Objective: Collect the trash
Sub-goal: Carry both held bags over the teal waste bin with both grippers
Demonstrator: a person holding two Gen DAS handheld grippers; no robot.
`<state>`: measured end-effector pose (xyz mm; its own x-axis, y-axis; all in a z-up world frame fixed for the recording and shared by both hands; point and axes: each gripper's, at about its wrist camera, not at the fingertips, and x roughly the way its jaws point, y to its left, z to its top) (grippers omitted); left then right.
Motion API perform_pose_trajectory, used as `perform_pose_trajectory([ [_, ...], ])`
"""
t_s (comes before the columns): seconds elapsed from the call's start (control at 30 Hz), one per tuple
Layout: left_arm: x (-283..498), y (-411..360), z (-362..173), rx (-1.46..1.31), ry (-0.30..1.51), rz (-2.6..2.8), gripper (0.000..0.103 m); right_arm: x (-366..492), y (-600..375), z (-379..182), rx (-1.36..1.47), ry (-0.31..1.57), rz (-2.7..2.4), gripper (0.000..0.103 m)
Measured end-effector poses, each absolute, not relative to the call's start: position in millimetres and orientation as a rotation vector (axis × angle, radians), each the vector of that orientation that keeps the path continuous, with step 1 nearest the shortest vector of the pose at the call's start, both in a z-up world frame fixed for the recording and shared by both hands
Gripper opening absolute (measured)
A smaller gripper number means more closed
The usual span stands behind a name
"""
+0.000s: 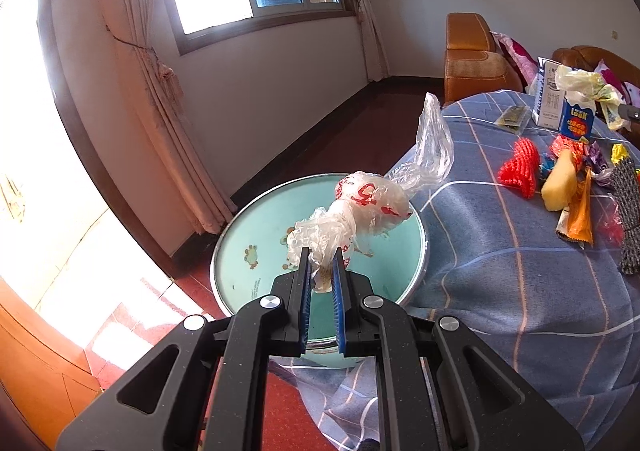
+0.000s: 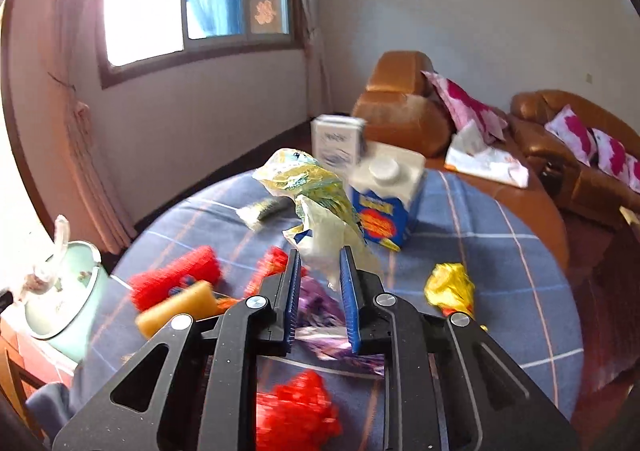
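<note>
My left gripper (image 1: 322, 255) is shut on the twisted end of a clear plastic bag with red print (image 1: 372, 197). The bag hangs over a teal enamel basin (image 1: 240, 235) that stands beside the table. My right gripper (image 2: 320, 253) is shut on a crumpled yellow-green plastic wrapper (image 2: 316, 187), held up above the blue plaid tablecloth (image 2: 500, 251). In the left wrist view that wrapper (image 1: 584, 85) shows at the far right, above the cartons. The basin (image 2: 68, 315) sits at the left edge of the right wrist view.
On the cloth lie red foam nets (image 2: 176, 279), a yellow sponge (image 2: 176, 311), a purple wrapper (image 2: 320, 307), a gold wrapper (image 2: 450, 285), an orange wrapper (image 1: 580, 215) and a blue milk carton (image 2: 388, 203). A brown sofa (image 2: 400, 103) with pillows stands behind.
</note>
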<state>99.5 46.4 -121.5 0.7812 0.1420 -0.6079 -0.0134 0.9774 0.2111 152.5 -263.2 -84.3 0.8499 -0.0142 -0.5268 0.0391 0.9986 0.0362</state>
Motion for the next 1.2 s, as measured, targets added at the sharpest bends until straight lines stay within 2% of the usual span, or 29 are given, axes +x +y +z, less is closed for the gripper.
perform_pose_trajectory([
  [0.23, 109, 74, -123, 0.222, 0.682, 0.184, 0.009, 158, -199, -66, -0.021, 0.517, 0.13, 0.02],
  [0.53, 114, 93, -127, 0.254, 0.711, 0.27, 0.01, 175, -123, -74, -0.123, 0.535, 0.291, 0.02],
  [1.2, 118, 114, -136, 0.291, 0.743, 0.338, 0.01, 183, -42, -103, -0.3, 0.523, 0.486, 0.02],
])
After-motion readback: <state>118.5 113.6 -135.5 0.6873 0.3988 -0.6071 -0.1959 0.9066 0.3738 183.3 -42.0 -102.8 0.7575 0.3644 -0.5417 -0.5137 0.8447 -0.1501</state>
